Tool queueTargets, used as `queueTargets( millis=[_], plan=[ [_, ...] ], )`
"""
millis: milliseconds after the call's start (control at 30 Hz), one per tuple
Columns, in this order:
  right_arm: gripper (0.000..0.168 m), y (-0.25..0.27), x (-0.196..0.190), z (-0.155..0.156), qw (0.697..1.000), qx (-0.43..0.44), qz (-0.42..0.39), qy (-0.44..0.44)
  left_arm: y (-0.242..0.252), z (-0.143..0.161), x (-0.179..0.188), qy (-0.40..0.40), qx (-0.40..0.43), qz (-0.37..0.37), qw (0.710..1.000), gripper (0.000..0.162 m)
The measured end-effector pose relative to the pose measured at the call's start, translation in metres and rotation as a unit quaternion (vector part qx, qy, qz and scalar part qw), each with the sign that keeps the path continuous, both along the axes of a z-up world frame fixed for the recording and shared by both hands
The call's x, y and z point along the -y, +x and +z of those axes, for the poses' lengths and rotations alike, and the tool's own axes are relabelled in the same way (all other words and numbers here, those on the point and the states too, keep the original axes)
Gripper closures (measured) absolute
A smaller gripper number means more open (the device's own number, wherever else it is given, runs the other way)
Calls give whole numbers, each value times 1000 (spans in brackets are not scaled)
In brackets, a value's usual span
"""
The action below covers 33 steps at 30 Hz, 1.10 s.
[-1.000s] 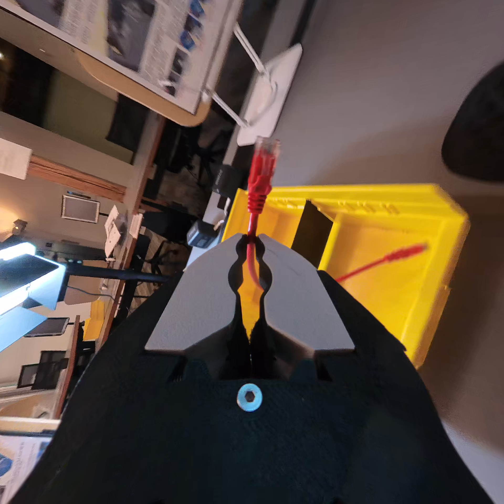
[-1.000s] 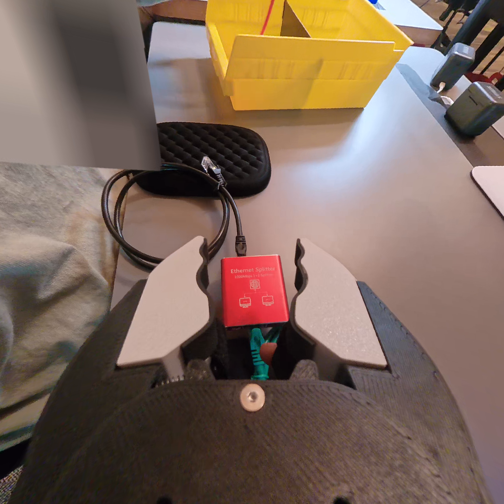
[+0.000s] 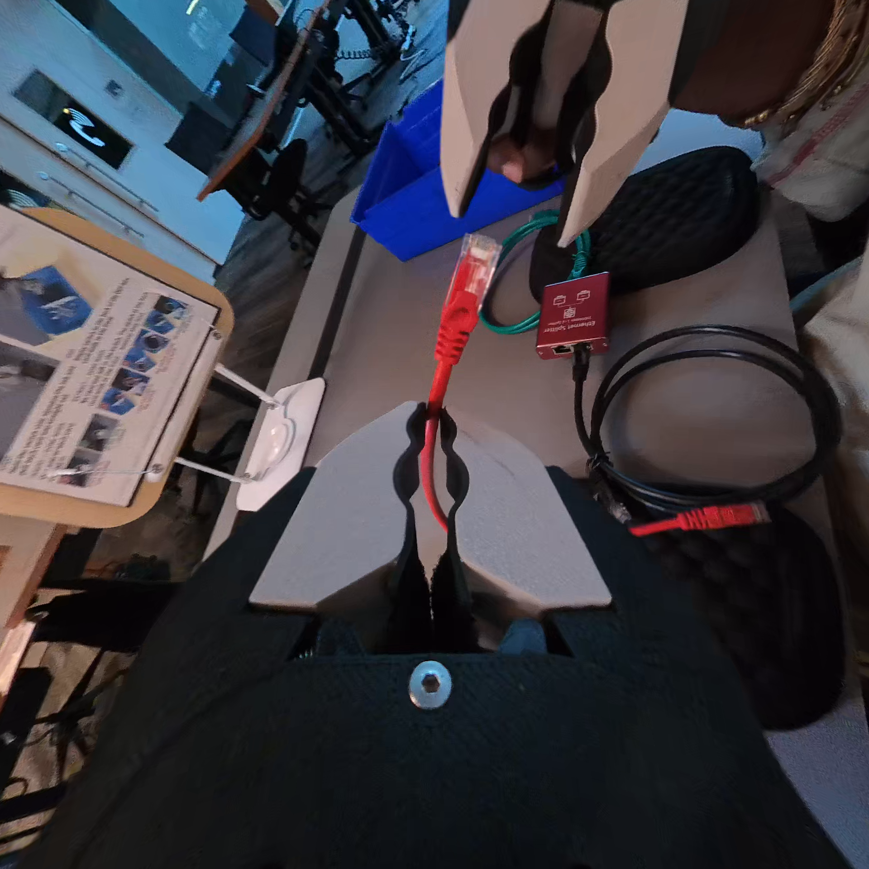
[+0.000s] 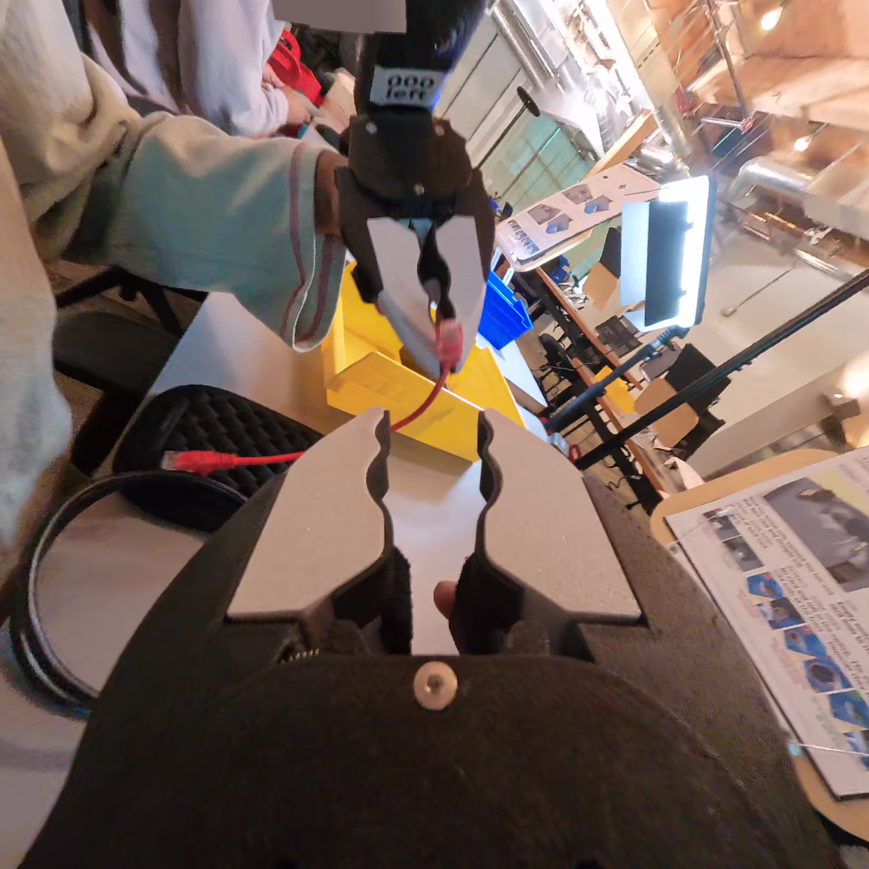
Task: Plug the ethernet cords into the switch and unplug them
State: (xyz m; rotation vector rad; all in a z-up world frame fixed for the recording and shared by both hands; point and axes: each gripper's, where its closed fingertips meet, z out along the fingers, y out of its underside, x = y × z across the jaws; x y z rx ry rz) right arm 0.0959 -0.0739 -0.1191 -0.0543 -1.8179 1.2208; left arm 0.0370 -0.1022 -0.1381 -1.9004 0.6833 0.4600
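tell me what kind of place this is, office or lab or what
Probably a shared lab or workshop: rows of long wooden-edged work desks with black office chairs, a bright panel light on a stand, and yellow plastic and blue plastic parts bins.

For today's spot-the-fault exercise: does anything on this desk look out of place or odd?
Nothing looks damaged or spilled. The red cord's free plug lies loose on the black pad, while the left hand-held gripper pinches the cord below its other plug.
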Motion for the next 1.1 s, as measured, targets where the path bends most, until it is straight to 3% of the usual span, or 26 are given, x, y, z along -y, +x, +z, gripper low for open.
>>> queueTargets(
  millis=[167, 367, 433, 500, 633, 1100],
  plan=[
    [131, -9, 0, -6, 999, 2, -36, 39, 7, -19, -23, -17, 20, -20, 999, 156],
    [155, -15, -7, -22, 996, 12, -50, 78, 15, -29, -35, -22, 35, -43, 998, 156],
    [156, -12, -9, -23, 998, 24, -30, 50, 20, -28, -37, -8, 43, -61, 997, 155],
    [156, -7, -11, -22, 999, 42, 19, -12, 33, -19, -38, 34, 72, -109, 991, 144],
    [156, 9, -14, -16, 981, 55, 130, -136, 56, -13, -44, 54, 131, -172, 975, 139],
    [156, 13, -26, -22, 968, 53, 149, -194, 70, -16, -58, 80, 199, -192, 958, 153]
  ],
)
